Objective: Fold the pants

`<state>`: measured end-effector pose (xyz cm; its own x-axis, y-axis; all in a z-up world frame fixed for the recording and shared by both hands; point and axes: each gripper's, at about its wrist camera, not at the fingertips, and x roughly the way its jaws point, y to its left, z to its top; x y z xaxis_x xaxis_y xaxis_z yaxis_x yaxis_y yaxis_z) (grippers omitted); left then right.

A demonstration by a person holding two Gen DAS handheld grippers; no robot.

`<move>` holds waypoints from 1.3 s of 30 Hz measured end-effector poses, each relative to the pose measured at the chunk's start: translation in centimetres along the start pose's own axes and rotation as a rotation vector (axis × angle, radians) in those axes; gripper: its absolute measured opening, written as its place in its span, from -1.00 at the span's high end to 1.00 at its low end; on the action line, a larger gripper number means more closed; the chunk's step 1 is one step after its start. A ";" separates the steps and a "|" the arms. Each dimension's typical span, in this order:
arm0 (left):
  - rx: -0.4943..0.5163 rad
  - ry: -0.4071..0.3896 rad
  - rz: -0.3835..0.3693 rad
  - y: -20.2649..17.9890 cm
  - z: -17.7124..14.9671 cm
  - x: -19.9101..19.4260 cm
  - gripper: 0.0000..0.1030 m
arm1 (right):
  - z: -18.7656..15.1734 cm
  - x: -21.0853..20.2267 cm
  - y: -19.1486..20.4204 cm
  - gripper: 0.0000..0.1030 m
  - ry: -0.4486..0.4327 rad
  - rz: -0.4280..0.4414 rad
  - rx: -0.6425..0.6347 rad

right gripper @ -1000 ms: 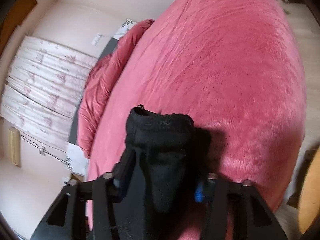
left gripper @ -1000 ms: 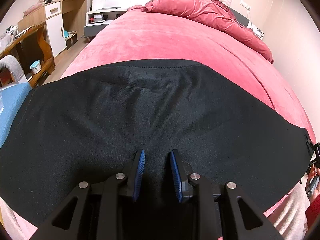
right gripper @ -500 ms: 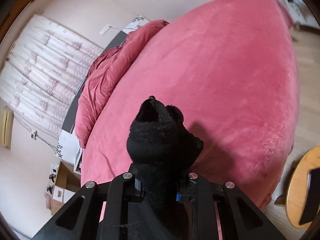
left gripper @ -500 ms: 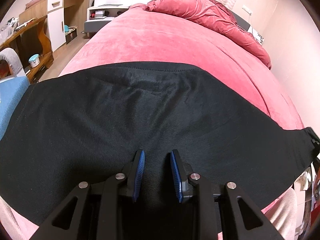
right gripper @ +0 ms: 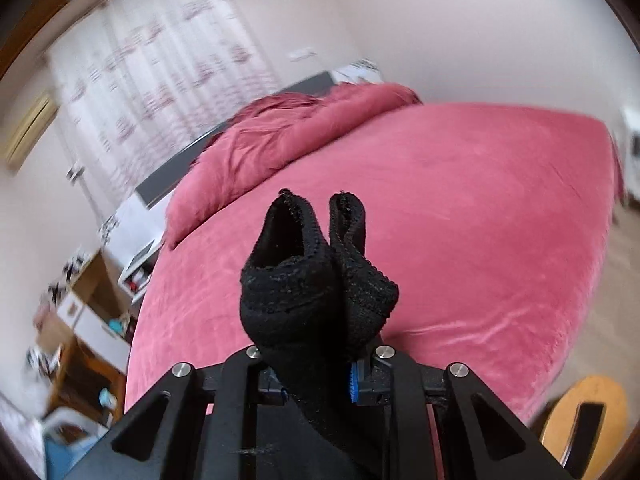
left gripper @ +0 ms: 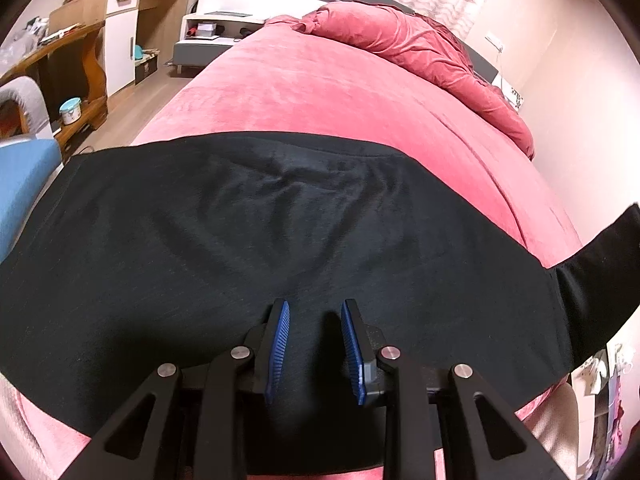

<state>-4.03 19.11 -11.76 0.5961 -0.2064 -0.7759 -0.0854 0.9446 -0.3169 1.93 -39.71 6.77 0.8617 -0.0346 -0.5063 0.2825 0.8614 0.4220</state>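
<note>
Compared with a second ago, the right gripper [right gripper: 316,384] has risen above the bed [right gripper: 480,220], lifting the pants [left gripper: 280,232] end off the cover; it stays clamped on that bunched black fabric. The left gripper [left gripper: 314,352] hovers over the pants, pads parted, holding nothing. The pants lie spread across the bed's near edge.

Black pants [left gripper: 280,232], pink bedspread [left gripper: 328,92], blue ribbed pads [left gripper: 278,344], floral-print pale curtain [right gripper: 160,92], blue cushion [left gripper: 24,176]
</note>
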 end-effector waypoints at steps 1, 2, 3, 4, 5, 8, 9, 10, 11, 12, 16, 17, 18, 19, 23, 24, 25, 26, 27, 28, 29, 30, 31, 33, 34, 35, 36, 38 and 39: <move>-0.004 0.000 -0.003 0.1 0.1 0.0 0.47 | -0.4 -0.1 1.0 0.61 -0.003 0.009 -0.021; -0.009 -0.003 -0.006 0.3 0.0 0.0 0.47 | -1.0 -0.2 2.0 0.61 -0.004 0.021 -0.041; -0.010 -0.003 -0.006 0.3 0.0 0.0 0.47 | -1.7 -0.1 3.0 0.61 -0.001 0.036 -0.059; -0.011 -0.004 -0.005 0.4 0.0 0.1 0.47 | -2.5 0.1 3.9 0.61 0.007 0.048 -0.081; -0.015 -0.006 -0.008 0.6 0.0 0.0 0.47 | -3.2 0.3 4.5 0.61 0.015 0.054 -0.098; -0.018 -0.006 -0.012 0.8 0.0 0.0 0.47 | -5.4 1.1 6.4 0.61 0.049 0.075 -0.151; -0.021 -0.005 -0.014 0.9 0.0 0.1 0.47 | -6.3 1.3 7.1 0.61 0.062 0.078 -0.178; -0.023 -0.005 -0.016 0.9 0.0 0.1 0.47 | -7.4 1.6 8.0 0.61 0.077 0.085 -0.206; -0.025 -0.005 -0.017 1.0 0.0 0.1 0.47 | -8.2 2.0 8.4 0.61 0.090 0.092 -0.229; -0.023 -0.006 -0.017 0.9 -0.1 0.1 0.47 | -9.0 2.3 9.0 0.61 0.102 0.101 -0.249; -0.017 -0.006 -0.015 1.1 -0.2 0.1 0.47 | -12.1 4.2 10.9 0.61 0.175 0.135 -0.306; -0.018 -0.005 -0.015 1.1 -0.3 0.2 0.47 | -13.1 4.7 11.4 0.61 0.194 0.134 -0.326; -0.019 -0.004 -0.016 1.2 -0.3 0.2 0.47 | -14.2 5.3 11.9 0.61 0.212 0.131 -0.353; -0.020 -0.004 -0.016 1.1 -0.3 0.2 0.47 | -15.0 5.6 12.1 0.61 0.223 0.128 -0.371; -0.031 -0.001 -0.026 1.4 -0.2 0.3 0.47 | -18.7 7.1 12.9 0.60 0.288 0.114 -0.430; -0.033 0.000 -0.027 1.5 -0.2 0.3 0.47 | -19.3 7.2 13.0 0.60 0.296 0.111 -0.438; -0.033 0.000 -0.027 1.5 -0.3 0.4 0.47 | -20.0 7.4 13.0 0.59 0.300 0.104 -0.449; -0.031 0.000 -0.027 1.6 -0.2 0.4 0.47 | -20.8 7.6 13.1 0.54 0.307 0.094 -0.470; -0.028 -0.001 -0.025 1.6 -0.2 0.5 0.47 | -21.2 7.8 13.1 0.54 0.312 0.087 -0.482; -0.025 -0.001 -0.023 1.6 -0.2 0.4 0.47 | -21.6 8.1 13.2 0.52 0.319 0.078 -0.494; -0.021 -0.002 -0.020 1.6 -0.3 0.5 0.47 | -21.8 8.6 13.4 0.46 0.336 0.069 -0.503; -0.019 -0.003 -0.018 1.6 -0.2 0.5 0.47 | -22.2 8.9 13.3 0.44 0.353 0.071 -0.503; -0.016 -0.003 -0.017 1.5 -0.3 0.5 0.47 | -22.5 9.1 13.3 0.40 0.367 0.073 -0.503; -0.012 -0.005 -0.013 1.3 -0.4 0.5 0.47 | -23.3 9.5 13.1 0.28 0.392 0.078 -0.514; -0.009 -0.005 -0.012 1.2 -0.4 0.5 0.47 | -23.6 9.5 13.2 0.09 0.395 0.088 -0.529; -0.009 -0.006 -0.010 1.0 -0.6 0.5 0.47 | -23.8 9.4 13.4 -0.24 0.397 0.113 -0.540; -0.007 -0.006 -0.009 0.9 -0.6 0.5 0.47 | -24.0 9.1 13.6 -0.40 0.406 0.153 -0.545; -0.007 -0.007 -0.007 0.7 -0.8 0.4 0.47 | -24.5 8.6 13.9 -0.60 0.419 0.203 -0.555; -0.007 -0.008 -0.006 0.6 -0.8 0.4 0.47 | -24.6 8.4 14.0 -0.60 0.415 0.210 -0.570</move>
<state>-4.48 19.36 -12.72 0.6029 -0.2101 -0.7697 -0.0870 0.9416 -0.3252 2.72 -15.42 -10.07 0.6114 0.2578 -0.7482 -0.2315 0.9624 0.1424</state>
